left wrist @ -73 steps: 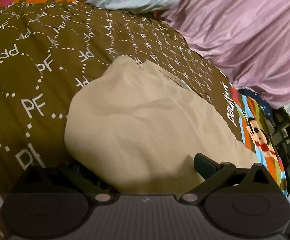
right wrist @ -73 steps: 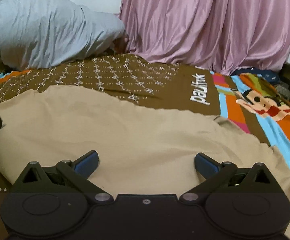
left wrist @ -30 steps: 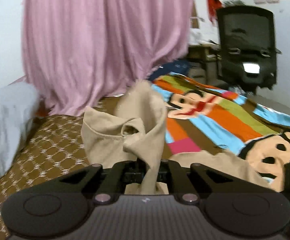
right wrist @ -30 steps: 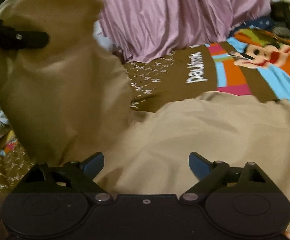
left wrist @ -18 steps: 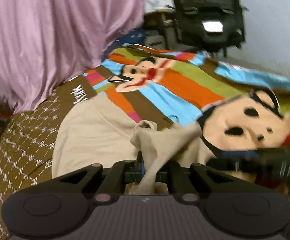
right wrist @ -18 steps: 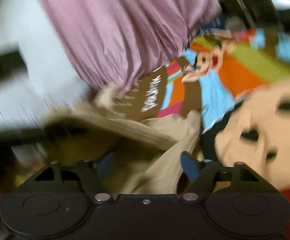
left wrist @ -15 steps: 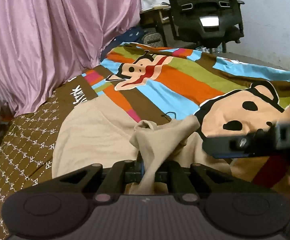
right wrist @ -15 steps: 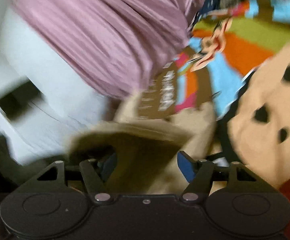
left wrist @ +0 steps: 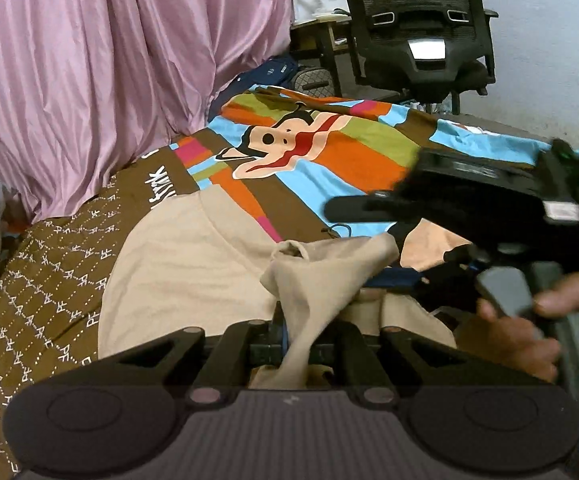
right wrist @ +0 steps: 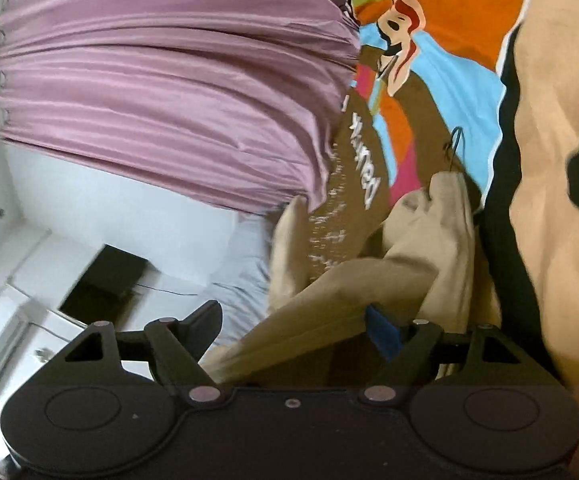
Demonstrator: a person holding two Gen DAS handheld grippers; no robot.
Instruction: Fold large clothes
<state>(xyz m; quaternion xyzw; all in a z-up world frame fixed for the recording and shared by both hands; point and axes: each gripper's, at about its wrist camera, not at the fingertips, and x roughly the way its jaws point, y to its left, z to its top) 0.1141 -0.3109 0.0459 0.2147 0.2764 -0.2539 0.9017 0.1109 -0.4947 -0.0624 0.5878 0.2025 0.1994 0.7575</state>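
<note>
Left gripper (left wrist: 293, 344) was clamped on a bunched edge of the tan garment (left wrist: 193, 256); the pinched cloth rose between the closed fingers and flopped forward. Right gripper (right wrist: 293, 330) had its jaws spread, with a fold of the same garment running across the gap. Blue pad of one finger (right wrist: 383, 334) sat at the cloth's edge, the other finger (right wrist: 205, 320) stood clear. No pinch there yet, as far as I could judge.

Rest of the garment lay flat on the bedspread (left wrist: 329, 168), over the brown patterned part and just reaching the striped cartoon print.

Doing the step well, my read: keep the left pinch firm, feed the right jaws deeper so they catch both layers of the edge instead of one, close only once the cloth is square in the gap. Then move both corners together, level, to avoid a skewed fold. The left bite was thick and bunched, so a slip seemed possible under tension.

View differences:
- The left wrist view showed the right gripper from outside, blurred, with the person's hand (left wrist: 521, 320) on it, plus the flat garment body, pink curtain (left wrist: 109, 68) and office chair (left wrist: 421, 28).
- The right wrist view was rolled sideways and blurred. It alone showed the open gap with cloth in it, plus a grey pillow (right wrist: 245, 268) and white wall.
</note>
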